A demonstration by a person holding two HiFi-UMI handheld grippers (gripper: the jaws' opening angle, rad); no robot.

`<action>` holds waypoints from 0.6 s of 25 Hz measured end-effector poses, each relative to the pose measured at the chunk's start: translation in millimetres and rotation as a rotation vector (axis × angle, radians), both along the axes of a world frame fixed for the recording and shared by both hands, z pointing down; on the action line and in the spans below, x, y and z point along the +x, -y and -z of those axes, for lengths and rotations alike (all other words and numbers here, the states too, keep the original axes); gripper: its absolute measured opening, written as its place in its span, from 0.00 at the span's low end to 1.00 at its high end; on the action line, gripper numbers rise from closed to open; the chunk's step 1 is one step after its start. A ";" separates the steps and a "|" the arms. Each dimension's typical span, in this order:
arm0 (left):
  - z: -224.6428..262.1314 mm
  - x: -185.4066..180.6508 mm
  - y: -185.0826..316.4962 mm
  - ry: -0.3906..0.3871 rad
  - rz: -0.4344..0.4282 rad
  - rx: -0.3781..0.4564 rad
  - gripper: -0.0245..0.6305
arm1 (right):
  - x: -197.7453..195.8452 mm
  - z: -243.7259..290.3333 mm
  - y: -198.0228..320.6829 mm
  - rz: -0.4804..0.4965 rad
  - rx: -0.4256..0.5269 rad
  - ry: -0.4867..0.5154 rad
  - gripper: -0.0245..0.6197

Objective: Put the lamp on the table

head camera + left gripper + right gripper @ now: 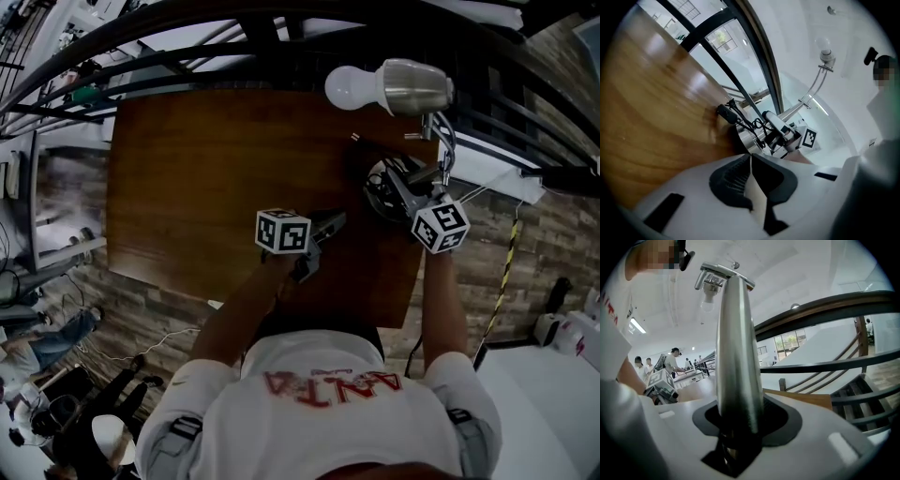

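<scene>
**Item 1: lamp** (412, 86). Brushed metal, with a white bulb (349, 86) in a metal socket, a thin curved arm (448, 141), a tapered stem (736, 357) and a round base (749, 137). It is at the far right part of the surface. The base is at the wood's right side with a dark shadow beside it, and whether it rests fully on the wood cannot be told. The bulb end leans out past the far edge. A black cable (727, 112) lies on the wood just beside the base.

**Item 2: right gripper** (736, 423). Its jaws are clamped on the lamp's tapered stem, low on it, with one pad on either side. The right marker cube (441, 226) sits near of the base.

**Item 3: left gripper** (751, 159). Its jaws are pressed together with nothing between them. It is over the middle of the surface, left of the lamp base and apart from it. The left marker cube (283, 232) is on its near end.

**Item 4: surface** (206, 169). A dark brown wooden top with visible grain.

**Item 5: surroundings.** A black railing (825, 303) runs beyond the far edge. The floor (534, 244) is patterned. The person holding the grippers wears a white shirt (328, 412). Other people (672, 359) stand in the distance
</scene>
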State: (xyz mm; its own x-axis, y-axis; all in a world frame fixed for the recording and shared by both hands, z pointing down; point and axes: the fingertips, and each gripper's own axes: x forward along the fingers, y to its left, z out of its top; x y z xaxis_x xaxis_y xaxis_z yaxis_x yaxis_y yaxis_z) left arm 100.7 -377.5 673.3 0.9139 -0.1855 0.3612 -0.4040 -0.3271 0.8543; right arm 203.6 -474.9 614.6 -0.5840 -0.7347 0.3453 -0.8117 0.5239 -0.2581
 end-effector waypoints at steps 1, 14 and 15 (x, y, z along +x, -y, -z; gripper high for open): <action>1.9 -0.9 -0.5 -0.004 0.003 0.008 0.07 | 0.2 -1.0 -0.8 -0.001 0.002 -0.005 0.30; 18.1 -23.7 -16.2 0.106 -0.052 0.192 0.07 | -12.9 -14.1 -4.6 -0.033 0.019 -0.088 0.31; 19.8 -23.6 -16.4 0.111 -0.048 0.207 0.07 | -11.8 -16.0 -4.5 -0.034 0.018 -0.095 0.31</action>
